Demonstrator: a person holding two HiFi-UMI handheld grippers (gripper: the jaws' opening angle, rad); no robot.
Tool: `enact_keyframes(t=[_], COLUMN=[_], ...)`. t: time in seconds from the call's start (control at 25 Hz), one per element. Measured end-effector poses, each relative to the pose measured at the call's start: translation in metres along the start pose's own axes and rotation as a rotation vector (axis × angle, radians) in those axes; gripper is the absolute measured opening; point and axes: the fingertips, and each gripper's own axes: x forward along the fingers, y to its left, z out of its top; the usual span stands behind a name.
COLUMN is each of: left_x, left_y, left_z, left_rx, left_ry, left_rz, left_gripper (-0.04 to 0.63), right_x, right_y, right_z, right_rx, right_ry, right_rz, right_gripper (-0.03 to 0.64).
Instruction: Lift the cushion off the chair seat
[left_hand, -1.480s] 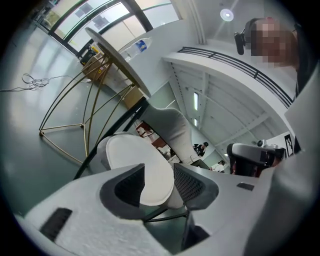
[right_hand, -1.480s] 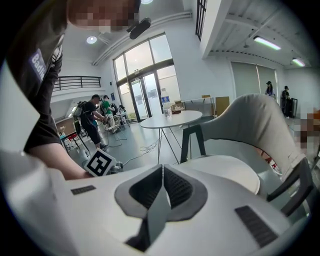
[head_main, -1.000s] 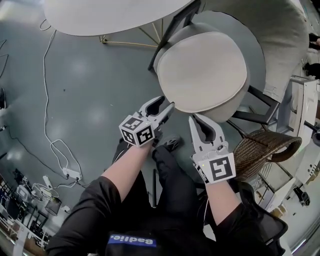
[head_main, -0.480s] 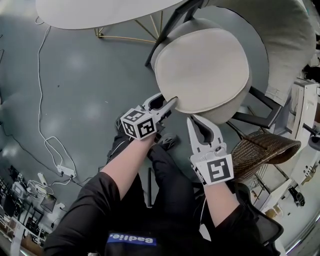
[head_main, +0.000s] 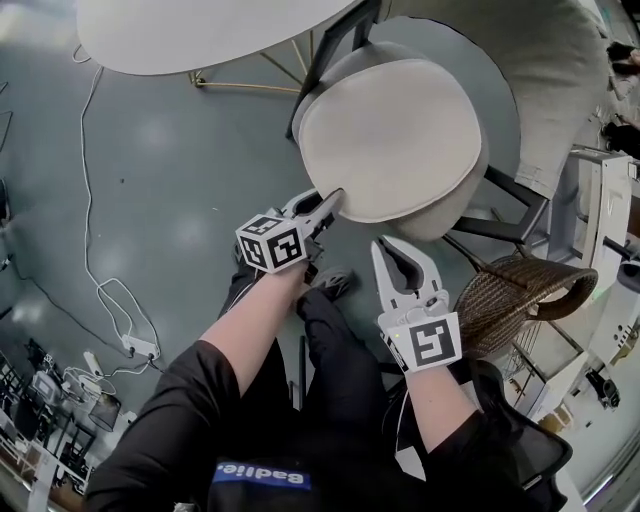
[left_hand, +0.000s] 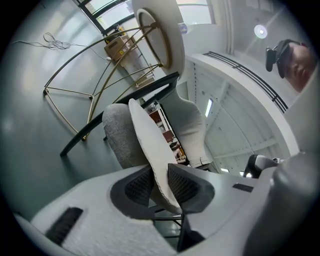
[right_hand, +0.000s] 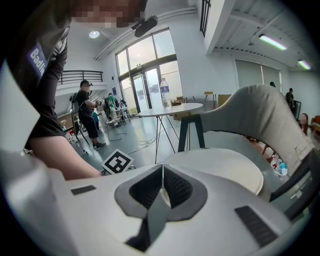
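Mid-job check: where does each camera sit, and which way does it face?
Head view: on the person's head, looking steeply down at the cushion on the chair; forearms, left tongs and right tongs show.
Left gripper view: on the left tongs, looking along them at the cushion's edge between them as they close.
Right gripper view: on the right tongs, shut and empty, facing the cushion's top; the person's arm shows left.
Shared: all see the cushion.
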Motion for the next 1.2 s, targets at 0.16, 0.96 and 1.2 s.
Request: enact_keyframes(t=[0.16,0.96,1.2], left_x=[-0.008,-0.089,-0.113], left_y=[-0.022,-0.157,-0.199], left_z=[0.011,0.075,0.073], left_rx=[0.040,0.288,0.365], left_ry=[0.012,0.167,0.252], left_rz=[-0.001,0.061,0.060], left_gripper=[0.079,0.052,0.049], right_x=[-0.015,-0.144,-0.184], right_y=[0.004,0.058,0.070], right_z=[0.015,0.142,0.157], right_rx=[0.013,0.057,0.081], right_ry=[-0.017,-0.145,-0.161], right_rz=[-0.022,-0.117,-0.163], right_gripper=[0.029,0.029,0.029])
